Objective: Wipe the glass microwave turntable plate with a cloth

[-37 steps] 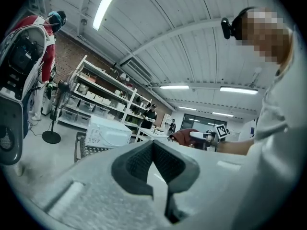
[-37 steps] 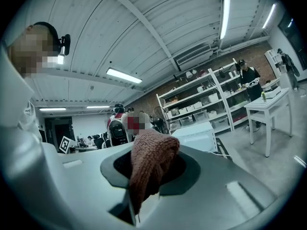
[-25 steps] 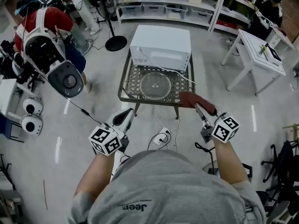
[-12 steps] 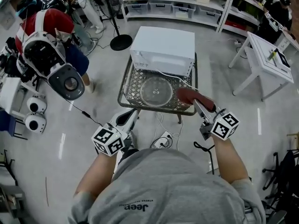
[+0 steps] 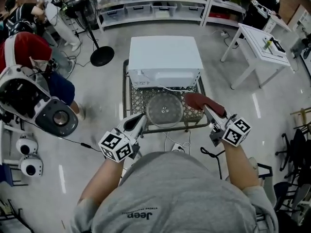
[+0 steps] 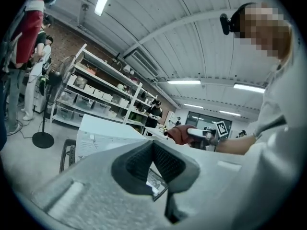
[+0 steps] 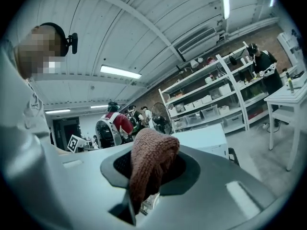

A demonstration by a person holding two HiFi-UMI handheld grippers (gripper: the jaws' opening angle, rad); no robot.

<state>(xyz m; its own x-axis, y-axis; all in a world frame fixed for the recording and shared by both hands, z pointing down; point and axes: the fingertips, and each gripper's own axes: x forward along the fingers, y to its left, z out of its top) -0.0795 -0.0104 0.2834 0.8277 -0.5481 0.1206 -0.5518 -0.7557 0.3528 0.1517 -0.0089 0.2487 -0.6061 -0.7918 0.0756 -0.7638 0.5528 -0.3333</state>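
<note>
Mesh tabletop (image 5: 137,97) held glass plate (image 5: 164,109) beside microwave (image 5: 165,57), shelves (image 5: 146,6) beyond. Your right gripper (image 5: 207,109) jaws clamped cloth (image 5: 197,101); left gripper (image 5: 140,119) jaws together.

Clear, glossy glass in the turntable plate (image 5: 164,109); coarse, matt knitted cloth (image 5: 197,100), rough and ribbed; dark metal lattice across the counter (image 5: 138,98) top; smooth white casing on the microwave (image 5: 165,52); polished, faintly shiny grey floor (image 5: 272,106).

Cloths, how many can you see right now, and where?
1. The reddish-brown cloth is clamped in the right gripper, just right of the glass plate on the wire table. The left gripper holds none. Another could be hidden inside the microwave.
</note>
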